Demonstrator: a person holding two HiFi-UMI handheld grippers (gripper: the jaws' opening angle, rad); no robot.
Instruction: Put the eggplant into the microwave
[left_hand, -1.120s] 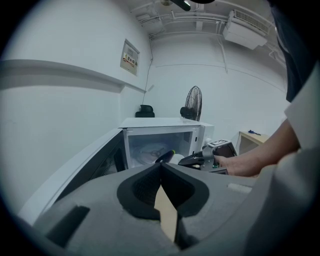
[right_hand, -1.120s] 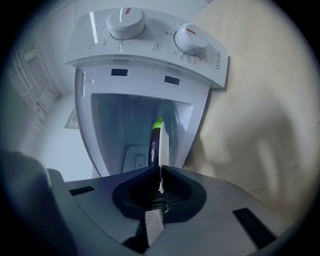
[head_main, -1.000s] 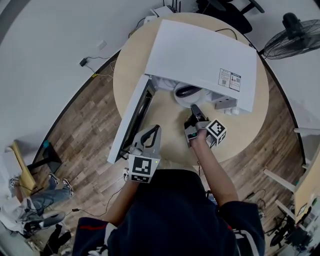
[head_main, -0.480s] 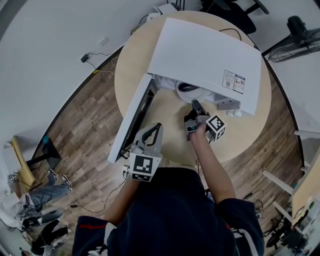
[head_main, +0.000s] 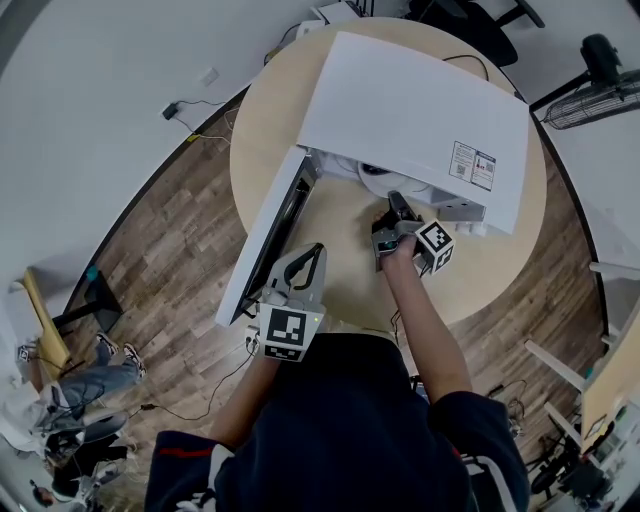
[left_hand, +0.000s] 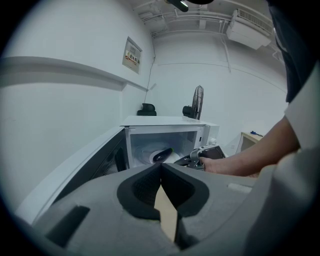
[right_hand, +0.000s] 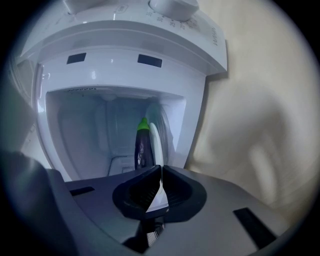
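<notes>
The white microwave stands on the round table with its door swung open to the left. Inside, a dark purple eggplant with a green stem lies on a white plate; both also show in the left gripper view, eggplant on plate. My right gripper reaches into the opening, and its jaws are shut on the near rim of the plate. My left gripper hangs shut and holds nothing, beside the door's free end. The microwave's top hides most of the plate in the head view.
The wooden table has bare room in front of and to the right of the microwave. A floor fan stands to the right, an office chair behind the table. Cables lie on the floor at the left.
My right gripper has moved forward toward the microwave opening, and the plate with the eggplant has slid farther inside. The left gripper has stayed in place.
</notes>
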